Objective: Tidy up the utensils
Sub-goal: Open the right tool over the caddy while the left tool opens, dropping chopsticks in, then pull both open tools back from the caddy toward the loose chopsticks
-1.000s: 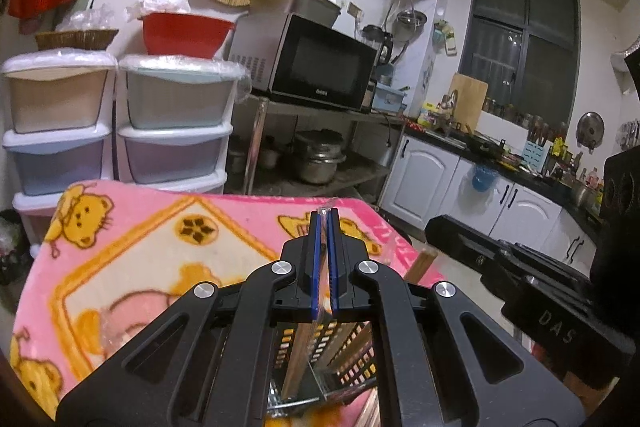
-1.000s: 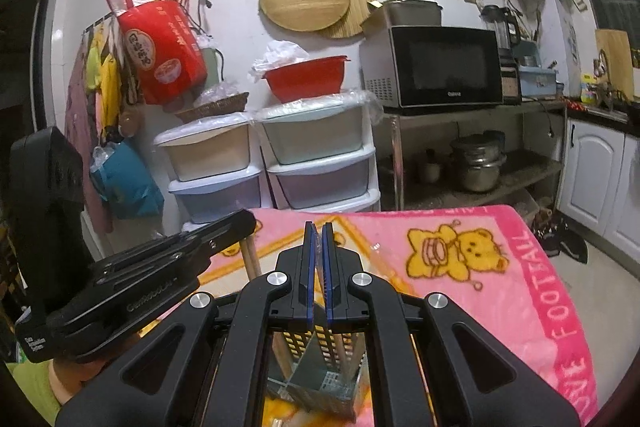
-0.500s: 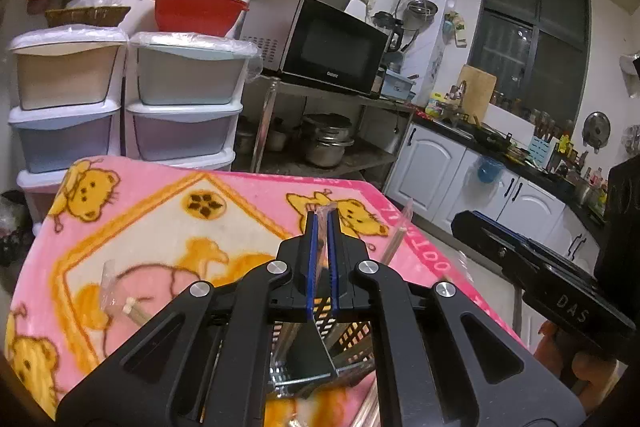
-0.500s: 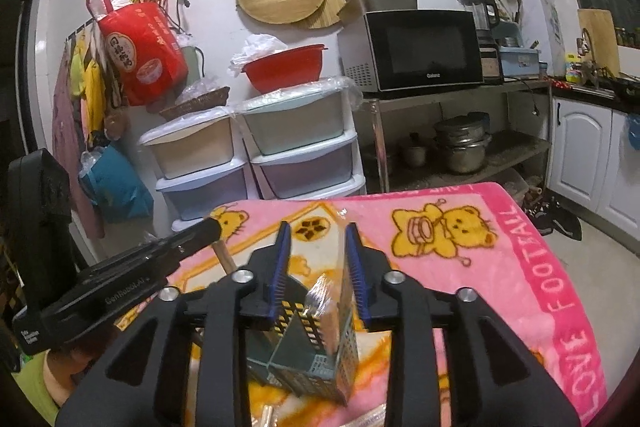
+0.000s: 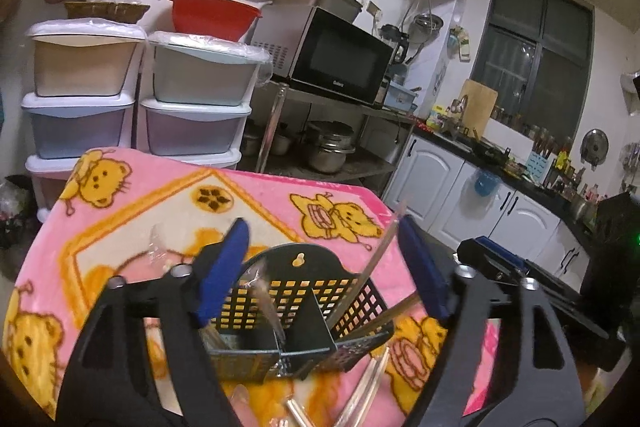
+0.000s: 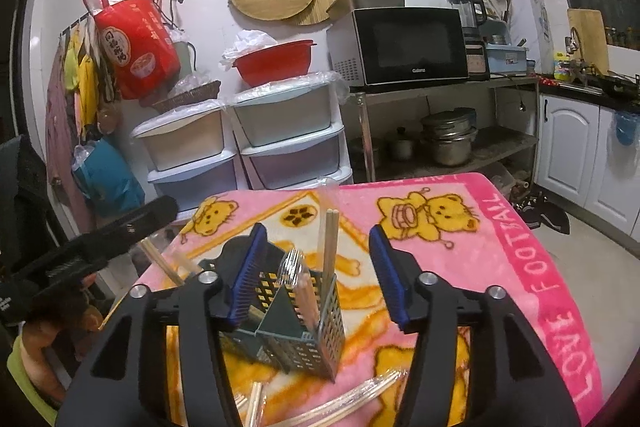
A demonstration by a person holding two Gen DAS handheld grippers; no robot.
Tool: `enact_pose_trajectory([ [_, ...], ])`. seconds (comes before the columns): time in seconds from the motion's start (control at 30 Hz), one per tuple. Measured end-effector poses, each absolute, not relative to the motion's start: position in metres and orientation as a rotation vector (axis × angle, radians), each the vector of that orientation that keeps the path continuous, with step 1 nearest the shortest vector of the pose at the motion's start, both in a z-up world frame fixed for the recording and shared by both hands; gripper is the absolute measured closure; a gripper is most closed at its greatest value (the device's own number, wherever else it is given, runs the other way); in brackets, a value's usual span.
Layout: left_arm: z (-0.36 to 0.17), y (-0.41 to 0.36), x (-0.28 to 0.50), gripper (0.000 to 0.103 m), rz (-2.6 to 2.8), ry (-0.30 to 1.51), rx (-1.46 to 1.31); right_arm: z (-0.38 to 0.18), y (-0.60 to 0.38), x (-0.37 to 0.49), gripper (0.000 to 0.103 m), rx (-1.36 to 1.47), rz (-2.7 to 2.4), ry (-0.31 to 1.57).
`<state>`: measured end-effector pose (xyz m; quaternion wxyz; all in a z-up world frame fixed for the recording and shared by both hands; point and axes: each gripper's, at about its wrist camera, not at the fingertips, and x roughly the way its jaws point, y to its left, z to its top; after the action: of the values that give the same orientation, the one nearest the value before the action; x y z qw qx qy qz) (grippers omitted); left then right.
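- The perforated utensil caddy [image 6: 288, 323] stands upright on the pink blanket [image 6: 516, 267], divided into compartments; wrapped chopsticks [image 6: 330, 247] and a clear plastic fork [image 6: 290, 267] stand nearly vertical in it.
- Loose wrapped utensils [image 6: 340, 407] lie flat on the blanket just in front of the caddy, below both grippers, their long axes running roughly left to right.
- The right gripper [image 6: 316, 267] hangs above the caddy, jaws wide apart, holding nothing.
- The left gripper [image 5: 320, 267] is likewise spread wide and empty, the caddy between its fingers.
- Both seem about equally near the loose pieces; those are cut off by the frame edge, so their count and kind are unclear.
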<state>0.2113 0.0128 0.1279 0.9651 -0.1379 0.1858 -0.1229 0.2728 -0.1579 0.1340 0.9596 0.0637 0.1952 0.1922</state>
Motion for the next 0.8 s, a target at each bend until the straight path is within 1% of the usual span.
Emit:
enact_pose_trajectory([
  [0.07,0.129,0.014,0.206,0.023,-0.248,0.374,-0.284,0.135,-0.158,0.268,0.047,0.12,0.386,0.389],
  [0.13,0.13,0.016,0.201,0.014,-0.243,0.372,-0.288,0.134,-0.158,0.265,0.043,0.116,0.383,0.387],
  [0.2,0.13,0.019,0.196,0.011,-0.245,0.372,-0.301,0.134,-0.159,0.262,0.04,0.119,0.383,0.387],
  [0.33,0.129,0.022,0.185,0.011,-0.244,0.366,-0.311,0.133,-0.164,0.254,0.036,0.129,0.375,0.384],
  [0.8,0.116,0.029,0.154,0.011,-0.233,0.382,-0.328,0.124,-0.173,0.227,0.035,0.11,0.37,0.393],
])
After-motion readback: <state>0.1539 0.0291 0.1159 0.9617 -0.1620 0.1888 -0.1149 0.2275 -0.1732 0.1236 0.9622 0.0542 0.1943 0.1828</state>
